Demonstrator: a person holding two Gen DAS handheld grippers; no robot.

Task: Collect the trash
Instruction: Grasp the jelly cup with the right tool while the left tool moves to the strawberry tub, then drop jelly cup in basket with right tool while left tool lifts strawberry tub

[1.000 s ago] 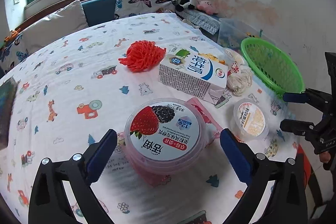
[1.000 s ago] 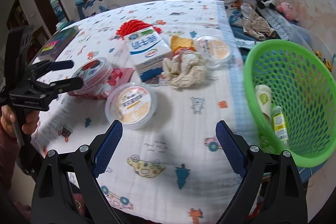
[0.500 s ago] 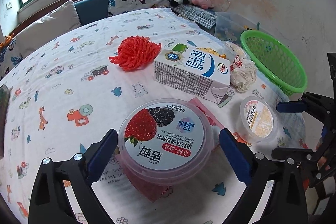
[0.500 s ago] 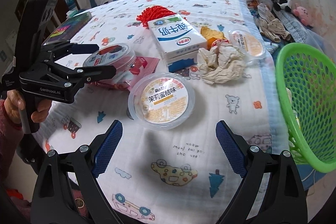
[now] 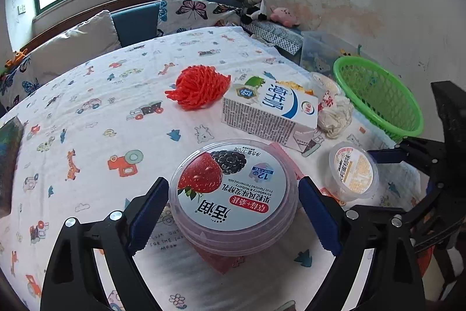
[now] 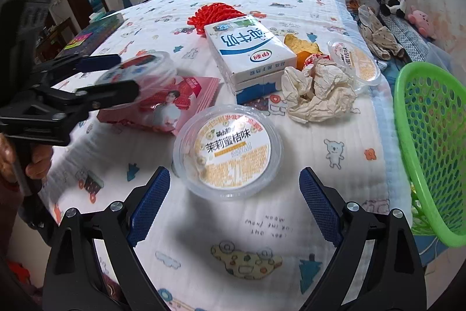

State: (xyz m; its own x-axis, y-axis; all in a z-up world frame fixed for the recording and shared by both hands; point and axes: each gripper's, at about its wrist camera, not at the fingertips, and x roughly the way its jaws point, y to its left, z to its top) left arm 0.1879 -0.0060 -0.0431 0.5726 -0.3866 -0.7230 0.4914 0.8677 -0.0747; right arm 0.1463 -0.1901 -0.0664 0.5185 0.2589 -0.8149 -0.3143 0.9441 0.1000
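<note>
**Both grippers lined up on yogurt tubs**

Left wrist view: the left gripper [image 5: 233,212] straddles the strawberry-blackberry yogurt tub [image 5: 233,188] near the front edge of the table [image 5: 87,112]. Its blue pads sit just beside the tub walls; whether they touch yet is hard to tell, so I read it as open around the tub. The tub rests on a pink packet [image 5: 221,261], mostly hidden beneath it, which could drag or tip the tub on lifting.

Right wrist view: the right gripper [image 6: 233,206] is spread wide, empty, with the jasmine-citrus yogurt tub [image 6: 228,155] just ahead of its fingers. The clear, shallow tub may slip or buckle if pinched off-centre. The green basket [image 6: 407,118] at the table's right edge is cut off, its contents unseen.
</note>
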